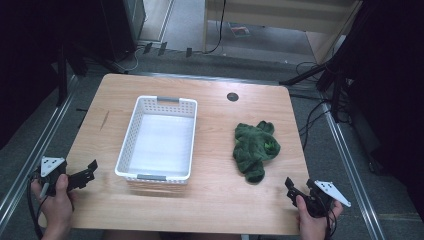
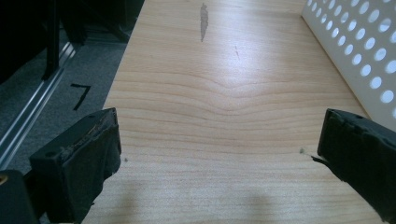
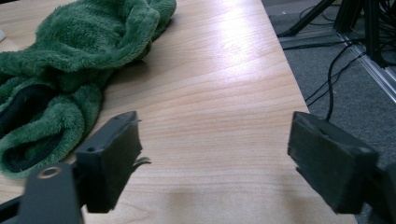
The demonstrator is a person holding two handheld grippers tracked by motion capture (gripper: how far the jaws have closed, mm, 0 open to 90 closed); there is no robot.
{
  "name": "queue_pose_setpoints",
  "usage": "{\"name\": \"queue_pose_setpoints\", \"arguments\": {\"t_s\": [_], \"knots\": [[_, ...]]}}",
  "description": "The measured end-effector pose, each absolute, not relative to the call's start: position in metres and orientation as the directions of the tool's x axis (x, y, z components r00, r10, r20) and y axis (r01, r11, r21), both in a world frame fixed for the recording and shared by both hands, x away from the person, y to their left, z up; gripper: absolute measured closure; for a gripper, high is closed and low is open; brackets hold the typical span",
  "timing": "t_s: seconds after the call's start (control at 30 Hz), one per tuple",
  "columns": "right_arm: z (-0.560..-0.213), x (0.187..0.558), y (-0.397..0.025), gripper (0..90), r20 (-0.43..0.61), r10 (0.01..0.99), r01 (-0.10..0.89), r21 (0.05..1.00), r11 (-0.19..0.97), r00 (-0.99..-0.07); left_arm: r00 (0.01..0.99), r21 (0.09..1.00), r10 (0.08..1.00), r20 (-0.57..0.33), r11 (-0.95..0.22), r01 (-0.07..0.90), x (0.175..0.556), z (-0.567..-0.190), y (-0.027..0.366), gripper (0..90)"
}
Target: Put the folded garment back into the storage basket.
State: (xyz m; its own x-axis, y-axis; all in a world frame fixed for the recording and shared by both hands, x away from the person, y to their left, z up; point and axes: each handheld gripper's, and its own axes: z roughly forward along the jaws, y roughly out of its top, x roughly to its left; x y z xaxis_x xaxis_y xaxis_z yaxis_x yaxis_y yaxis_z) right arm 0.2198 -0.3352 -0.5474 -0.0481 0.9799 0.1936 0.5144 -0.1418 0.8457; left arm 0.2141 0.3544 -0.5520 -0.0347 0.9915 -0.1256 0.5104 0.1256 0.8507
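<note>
A crumpled green fleece cloth (image 1: 255,145) lies on the right half of the wooden table (image 1: 215,195); up close the same cloth (image 3: 70,70) reaches toward the near left. A white perforated basket (image 1: 159,138) stands left of centre, holding nothing. At the front left edge a hand holds my left gripper (image 1: 85,173), open, with bare wood between its jaws (image 2: 219,149). My right gripper (image 1: 299,187) hovers open at the front right corner, just near-right of the cloth, and grips nothing (image 3: 215,154).
The basket wall (image 2: 359,56) runs along the right of the left gripper view. A round grommet (image 1: 232,97) is set in the far tabletop. Metal rails (image 1: 37,145), tripod legs and cables (image 1: 312,117) sit on the grey floor around the table.
</note>
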Motion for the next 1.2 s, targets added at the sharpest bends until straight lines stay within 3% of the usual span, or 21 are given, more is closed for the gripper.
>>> {"name": "queue_pose_setpoints", "arguments": {"t_s": [0.17, 0.23, 0.33, 0.43, 0.57, 1.2], "knots": [[-0.547, 0.222, -0.331, 26.3, 0.193, 0.981, 0.521, 0.840, -0.153, -0.023, -0.037, 0.849, 0.991, -0.133, 0.132, 0.512, 0.214, -0.552, 0.355, 0.6], [-0.545, 0.223, -0.326, 17.6, 0.160, 0.987, 0.535, 0.836, -0.126, -0.017, -0.035, 0.848, 0.990, -0.134, 0.133, 0.512, 0.214, -0.552, 0.355, 0.6], [-0.538, 0.225, -0.322, 12.9, 0.177, 0.984, 0.542, 0.830, -0.133, -0.029, -0.034, 0.849, 0.990, -0.137, 0.135, 0.511, 0.214, -0.552, 0.356, 0.6], [-0.528, 0.228, -0.316, 0.0, 0.223, 0.973, 0.563, 0.813, -0.149, -0.064, -0.034, 0.851, 0.989, -0.147, 0.144, 0.505, 0.214, -0.552, 0.356, 0.6], [-0.517, 0.233, -0.302, 0.0, 0.206, 0.971, 0.586, 0.804, -0.097, -0.123, -0.032, 0.852, 0.988, -0.153, 0.148, 0.502, 0.213, -0.552, 0.357, 0.6], [-0.462, 0.281, -0.257, 0.0, 0.187, 0.969, 0.625, 0.779, -0.046, -0.163, -0.034, 0.852, 0.987, -0.156, 0.152, 0.502, 0.214, -0.552, 0.357, 0.6]]}}
